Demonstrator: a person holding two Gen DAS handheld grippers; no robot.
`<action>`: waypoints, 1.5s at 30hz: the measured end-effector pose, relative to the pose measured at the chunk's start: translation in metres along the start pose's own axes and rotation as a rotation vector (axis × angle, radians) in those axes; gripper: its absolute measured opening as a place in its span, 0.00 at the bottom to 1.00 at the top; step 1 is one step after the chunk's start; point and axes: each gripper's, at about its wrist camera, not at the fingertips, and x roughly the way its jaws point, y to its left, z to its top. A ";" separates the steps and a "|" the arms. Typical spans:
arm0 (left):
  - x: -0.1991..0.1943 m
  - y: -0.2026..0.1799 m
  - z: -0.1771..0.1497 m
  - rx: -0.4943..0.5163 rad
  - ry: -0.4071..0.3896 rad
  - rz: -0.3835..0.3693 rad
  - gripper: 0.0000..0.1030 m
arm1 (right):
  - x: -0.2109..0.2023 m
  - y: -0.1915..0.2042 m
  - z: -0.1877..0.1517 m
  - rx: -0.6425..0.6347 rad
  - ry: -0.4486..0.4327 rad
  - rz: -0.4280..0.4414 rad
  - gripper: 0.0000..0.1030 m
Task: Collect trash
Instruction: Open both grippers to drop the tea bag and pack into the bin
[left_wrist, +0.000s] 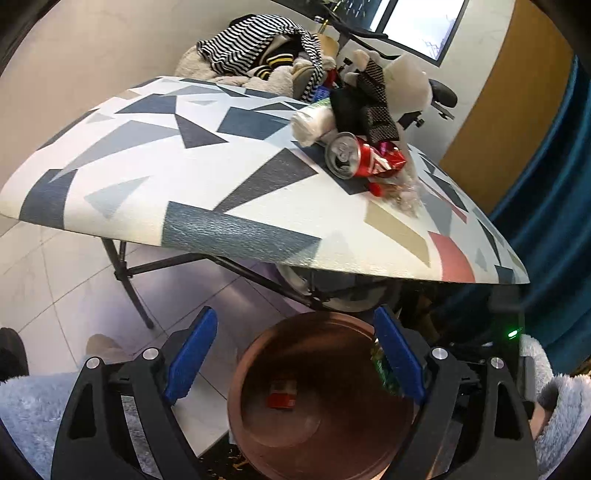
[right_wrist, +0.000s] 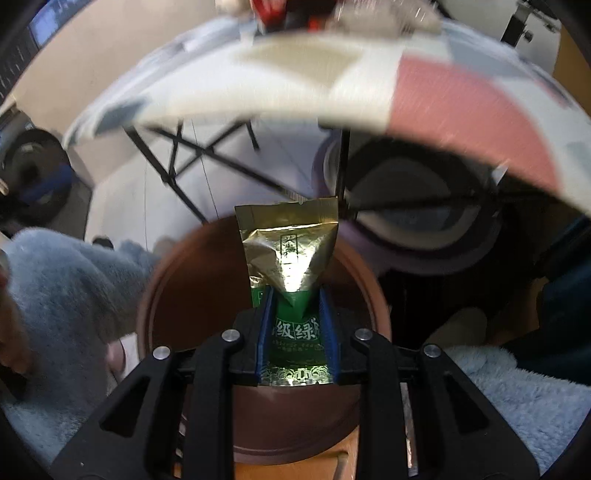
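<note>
The left claw (left_wrist: 295, 354) stands spread wide with nothing between its blue pads, poised over the brown bin (left_wrist: 317, 435) on the floor, where a small red item (left_wrist: 282, 397) lies at the bottom. The right claw (right_wrist: 295, 306) is clenched on a green-and-gold foil packet (right_wrist: 291, 251), held upright above the same bin (right_wrist: 177, 280). On the counter (left_wrist: 155, 177) lies a crushed red can (left_wrist: 354, 157) among wrappers.

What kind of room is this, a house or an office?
Probably a lived-in room at home, though I can't be sure. A folding table has a heap of clothes and litter such as a can on it, and a brown bin stands on the tiled floor.
</note>
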 end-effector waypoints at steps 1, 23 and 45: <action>-0.001 0.000 0.001 0.001 -0.004 0.007 0.82 | 0.008 0.001 0.000 -0.003 0.030 -0.007 0.26; -0.001 0.006 0.000 -0.001 -0.036 0.057 0.86 | 0.033 0.004 -0.005 -0.020 0.138 -0.073 0.93; 0.000 0.004 0.004 0.006 -0.055 0.082 0.88 | -0.061 -0.002 0.011 0.023 -0.227 -0.117 0.94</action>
